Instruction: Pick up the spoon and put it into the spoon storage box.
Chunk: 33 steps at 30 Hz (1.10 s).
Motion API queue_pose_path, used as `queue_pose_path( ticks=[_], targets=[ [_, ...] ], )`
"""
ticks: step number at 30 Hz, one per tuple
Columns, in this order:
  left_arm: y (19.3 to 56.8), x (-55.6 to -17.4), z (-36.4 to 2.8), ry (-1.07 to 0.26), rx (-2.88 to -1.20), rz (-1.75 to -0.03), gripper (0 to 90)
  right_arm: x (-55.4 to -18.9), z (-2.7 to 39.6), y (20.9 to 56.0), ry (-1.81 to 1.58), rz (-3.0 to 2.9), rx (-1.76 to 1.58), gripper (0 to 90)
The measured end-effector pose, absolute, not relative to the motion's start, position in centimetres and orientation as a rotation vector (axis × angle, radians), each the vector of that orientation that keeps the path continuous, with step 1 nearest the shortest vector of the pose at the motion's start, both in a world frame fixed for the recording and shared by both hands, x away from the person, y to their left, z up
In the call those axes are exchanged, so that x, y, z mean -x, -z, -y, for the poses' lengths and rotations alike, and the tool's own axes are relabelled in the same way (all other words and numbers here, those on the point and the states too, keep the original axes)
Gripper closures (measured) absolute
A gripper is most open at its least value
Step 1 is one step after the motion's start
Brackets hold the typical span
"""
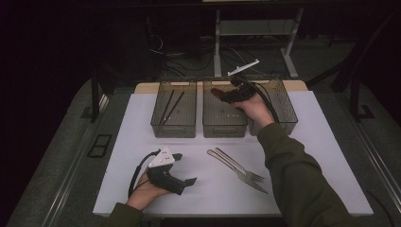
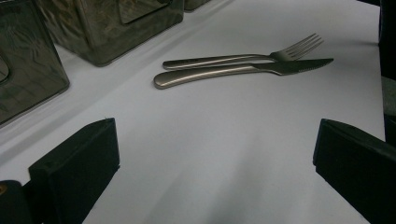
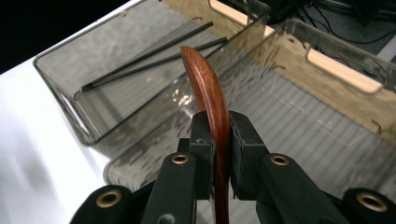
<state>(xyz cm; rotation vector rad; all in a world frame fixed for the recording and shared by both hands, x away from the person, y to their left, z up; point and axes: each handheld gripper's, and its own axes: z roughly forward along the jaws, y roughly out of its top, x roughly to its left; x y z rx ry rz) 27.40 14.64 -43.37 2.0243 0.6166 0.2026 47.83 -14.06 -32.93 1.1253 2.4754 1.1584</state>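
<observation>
wooden spoon (image 3: 211, 88) pinched upright in right claw (image 3: 219, 135).

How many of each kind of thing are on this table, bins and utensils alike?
Smoky clear plastic bins: 3
Thin black chopsticks: 2
Steel fork: 1
Steel knife: 1
Curved reddish-brown wooden utensil in the right tool: 1
Total: 8
</observation>
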Motion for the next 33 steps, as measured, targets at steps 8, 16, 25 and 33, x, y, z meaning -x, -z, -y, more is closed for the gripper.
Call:
queue_pose_path(
  ticks=[8, 16, 25, 33],
  targets=[
    [43.4, -27.3, -14.6, -0.200, -2.020, -0.617, 0.0, -49.4, 12.3, 33.6, -1.160, -2.480, -1.142, 79.8],
    [43.3, -27.3, -14.7, -0.198, -2.018, -0.617, 0.0, -50.5, 11.3, 35.7, -1.179, -2.485, -1.172, 79.8],
    [43.4, -27.2, -14.7, -0.199, -2.022, -0.615, 0.0, -50.7, 11.0, 37.5, -1.118, -2.528, -1.175, 79.7],
    [43.4, -27.2, -14.6, -0.198, -2.028, -0.610, 0.0, -50.5, 11.3, 37.9, -1.078, -2.538, -1.158, 64.0]
  ],
)
